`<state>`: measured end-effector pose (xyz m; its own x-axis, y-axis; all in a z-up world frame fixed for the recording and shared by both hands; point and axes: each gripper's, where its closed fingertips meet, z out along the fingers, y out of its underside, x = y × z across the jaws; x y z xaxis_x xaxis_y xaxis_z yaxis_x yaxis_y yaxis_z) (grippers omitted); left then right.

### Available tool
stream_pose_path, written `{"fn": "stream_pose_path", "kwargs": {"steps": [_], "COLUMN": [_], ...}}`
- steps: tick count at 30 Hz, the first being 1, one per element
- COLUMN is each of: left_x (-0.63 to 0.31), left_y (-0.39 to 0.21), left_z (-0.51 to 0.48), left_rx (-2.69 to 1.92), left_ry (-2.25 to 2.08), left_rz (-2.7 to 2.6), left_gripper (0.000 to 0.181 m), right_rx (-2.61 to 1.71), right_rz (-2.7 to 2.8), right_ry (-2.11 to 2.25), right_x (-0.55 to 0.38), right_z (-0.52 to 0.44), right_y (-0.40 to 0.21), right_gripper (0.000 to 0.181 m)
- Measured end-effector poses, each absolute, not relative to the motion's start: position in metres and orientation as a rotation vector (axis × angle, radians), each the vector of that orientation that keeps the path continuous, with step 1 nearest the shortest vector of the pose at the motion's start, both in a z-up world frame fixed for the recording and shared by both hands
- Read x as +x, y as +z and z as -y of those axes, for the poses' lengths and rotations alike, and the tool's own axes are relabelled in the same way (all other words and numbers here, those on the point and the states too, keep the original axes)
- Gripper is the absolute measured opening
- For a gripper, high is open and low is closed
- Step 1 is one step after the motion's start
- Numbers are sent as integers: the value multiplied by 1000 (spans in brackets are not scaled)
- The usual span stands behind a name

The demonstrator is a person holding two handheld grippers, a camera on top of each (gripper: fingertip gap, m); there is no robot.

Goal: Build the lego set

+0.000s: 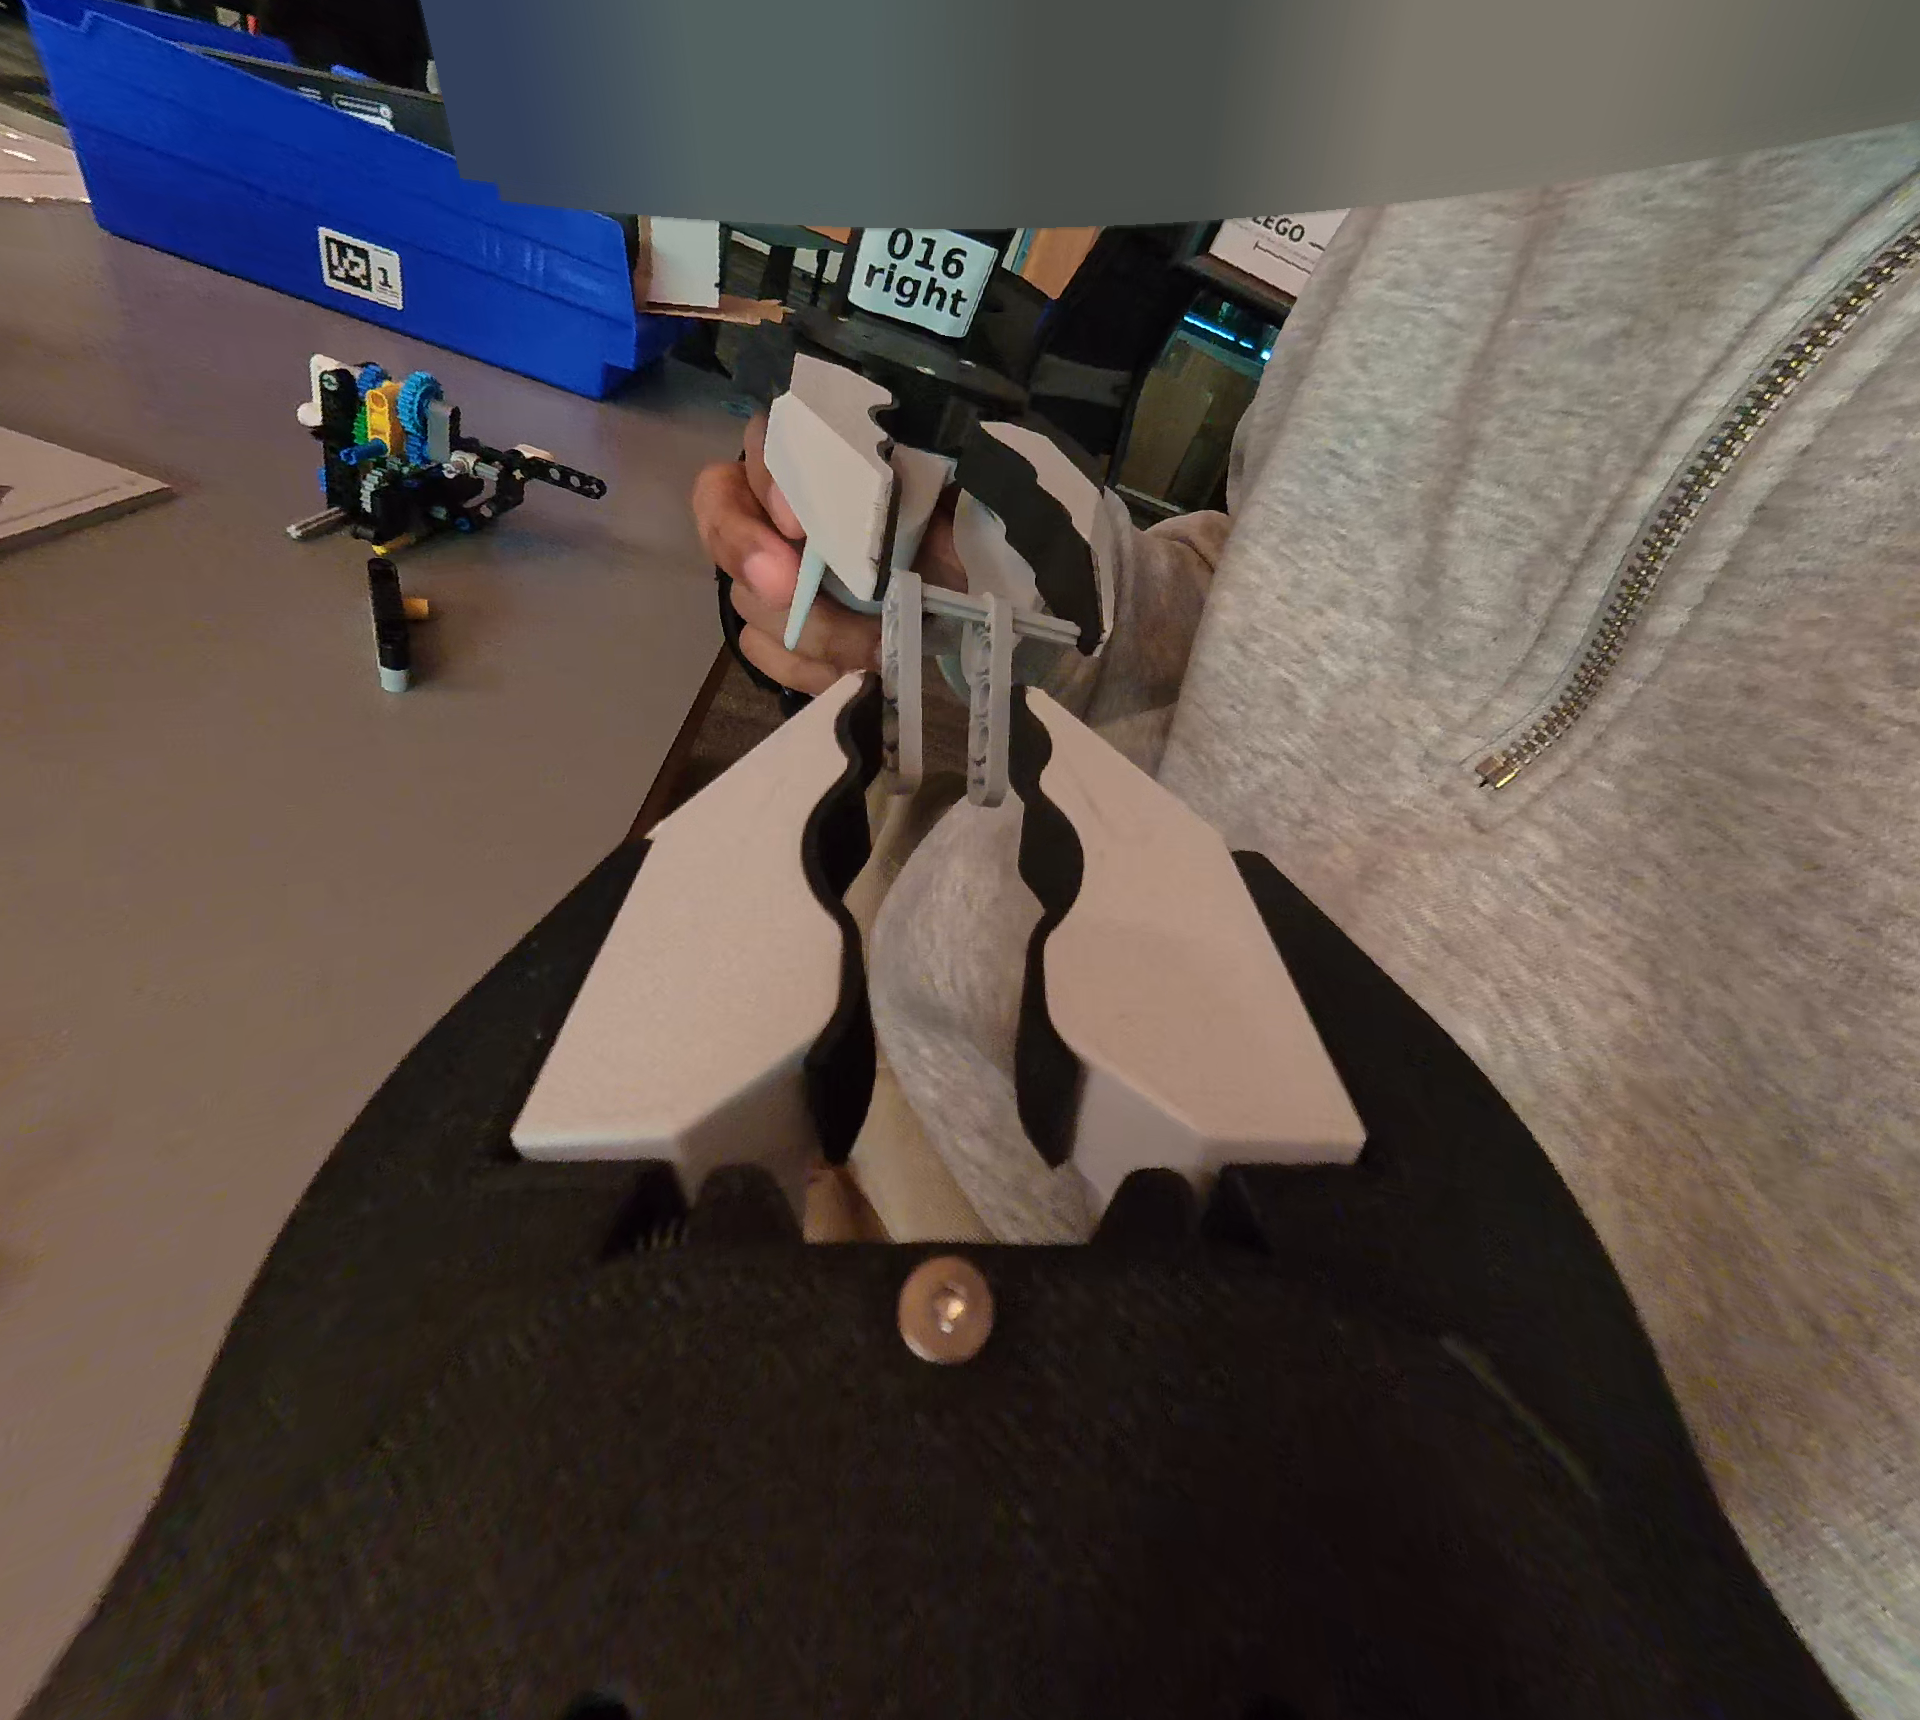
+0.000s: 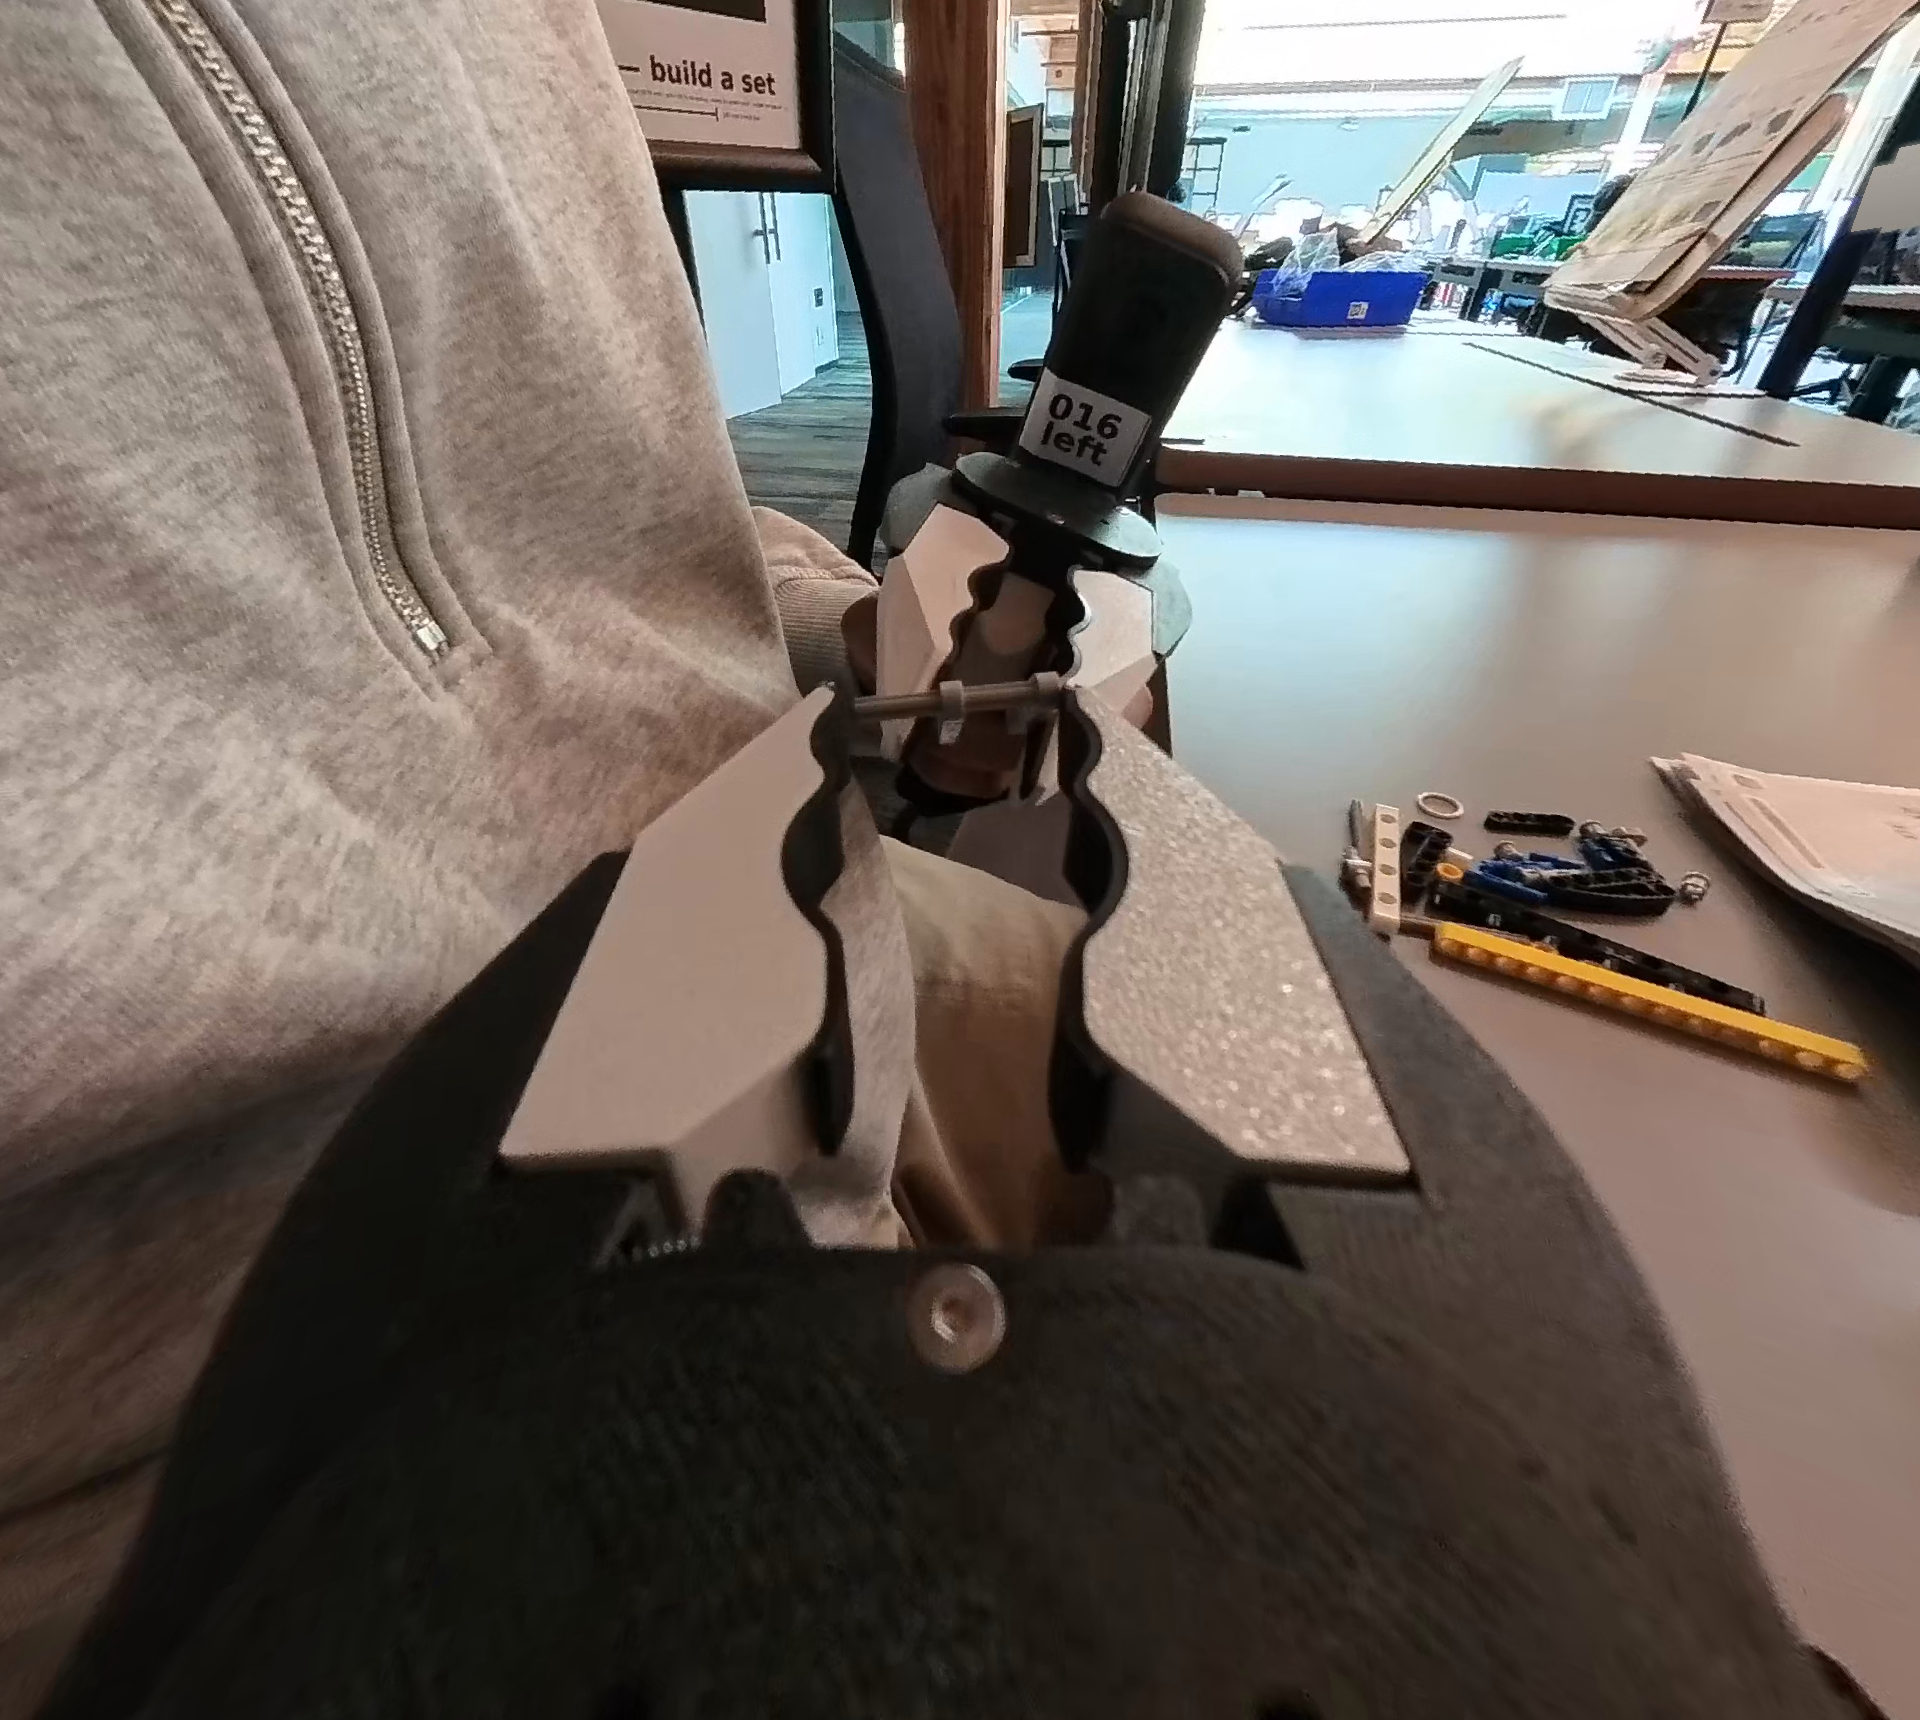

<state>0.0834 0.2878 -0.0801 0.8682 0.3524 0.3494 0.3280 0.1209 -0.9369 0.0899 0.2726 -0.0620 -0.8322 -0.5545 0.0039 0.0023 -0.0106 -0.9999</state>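
The right gripper (image 2: pixel 951 714) is clamped endwise on a grey axle (image 2: pixel 904 702) carrying two grey liftarms (image 1: pixel 987 714). The left gripper (image 1: pixel 940 714) brackets them, contact indeterminable.

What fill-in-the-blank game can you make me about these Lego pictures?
1. The right gripper pinches a grey axle that carries ___ grey beams.
2. Behind the half-built model stands a bin coloured ___.
3. The longest loose beam lying on the table is ___.

Missing words: two, blue, yellow.
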Motion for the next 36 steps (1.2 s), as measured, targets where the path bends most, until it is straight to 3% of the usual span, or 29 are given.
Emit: {"fn": "stream_pose_path", "kwargs": {"steps": [33, 36], "left_x": [80, 79], "left_y": [-83, -83], "left_z": [-287, -287], "left_rx": [-1478, -1481], "left_ry": [29, 43], "left_rz": [600, 605], "left_gripper": [19, 7], "right_rx": [-632, -643], "right_rz": [-1938, -1958], "right_ry": [-1940, -1934], "right_x": [89, 88], "right_z": [-272, -272], "right_y": [-67, -71], "right_gripper": [37, 23]}}
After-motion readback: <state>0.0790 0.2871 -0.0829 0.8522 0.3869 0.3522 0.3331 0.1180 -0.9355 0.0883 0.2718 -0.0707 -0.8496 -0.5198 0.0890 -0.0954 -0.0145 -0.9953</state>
